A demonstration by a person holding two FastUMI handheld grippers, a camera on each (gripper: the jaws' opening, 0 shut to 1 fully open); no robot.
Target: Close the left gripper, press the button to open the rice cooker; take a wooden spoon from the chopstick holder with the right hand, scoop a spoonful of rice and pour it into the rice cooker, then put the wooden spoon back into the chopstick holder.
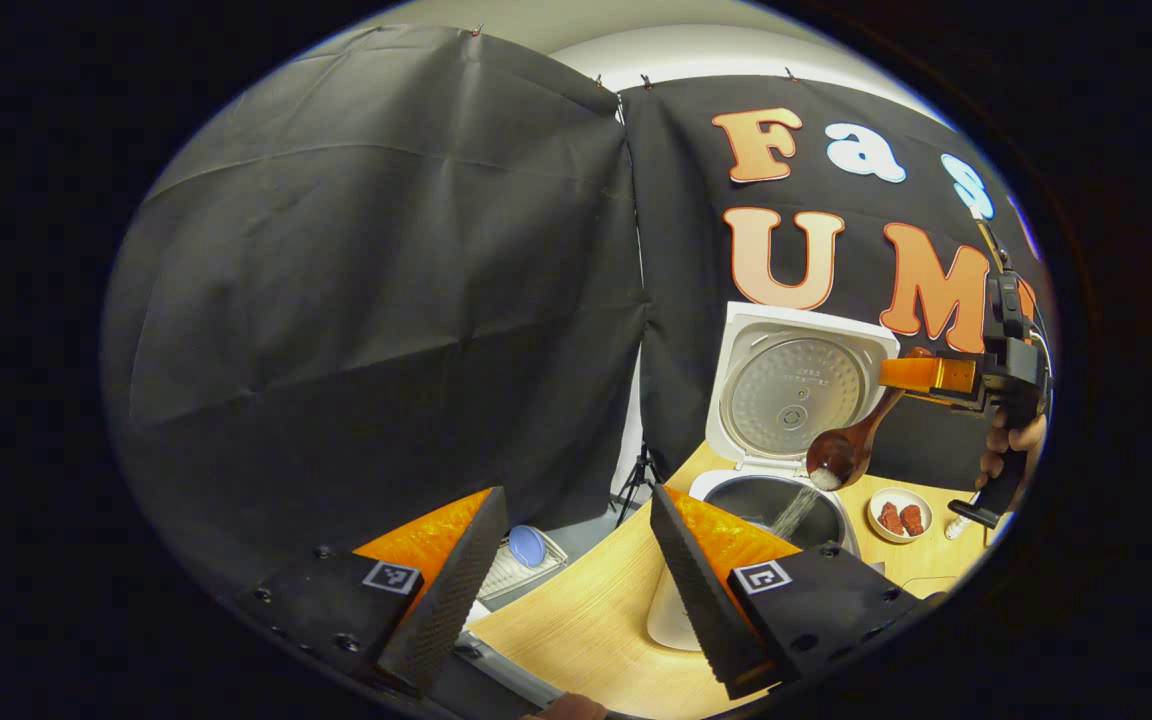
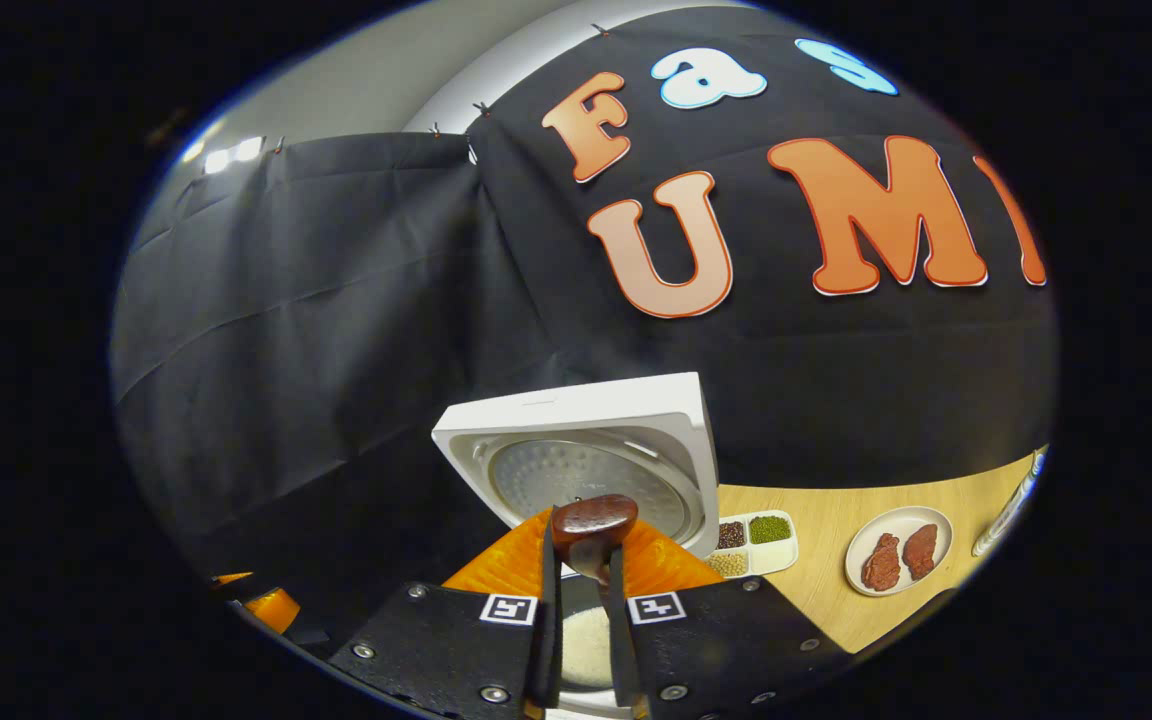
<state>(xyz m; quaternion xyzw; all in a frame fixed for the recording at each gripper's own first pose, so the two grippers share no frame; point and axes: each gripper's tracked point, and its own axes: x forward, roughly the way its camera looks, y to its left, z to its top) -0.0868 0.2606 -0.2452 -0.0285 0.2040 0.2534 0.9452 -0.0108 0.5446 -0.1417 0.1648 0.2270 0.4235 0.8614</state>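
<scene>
Pouring rice, the right gripper [image 1: 921, 375] has its jaws clamped on the wooden spoon [image 1: 841, 455], tilted over the open rice cooker [image 1: 771, 500] on the tabletop [image 1: 586, 620]. Left gripper [image 1: 576, 580] hangs wide open, empty. Next, I judge: return the spoon to the chopstick holder.

The right gripper [image 2: 584, 620] clamps the wooden spoon [image 2: 593, 527] before the rice cooker [image 2: 591, 440]'s raised lid.
</scene>
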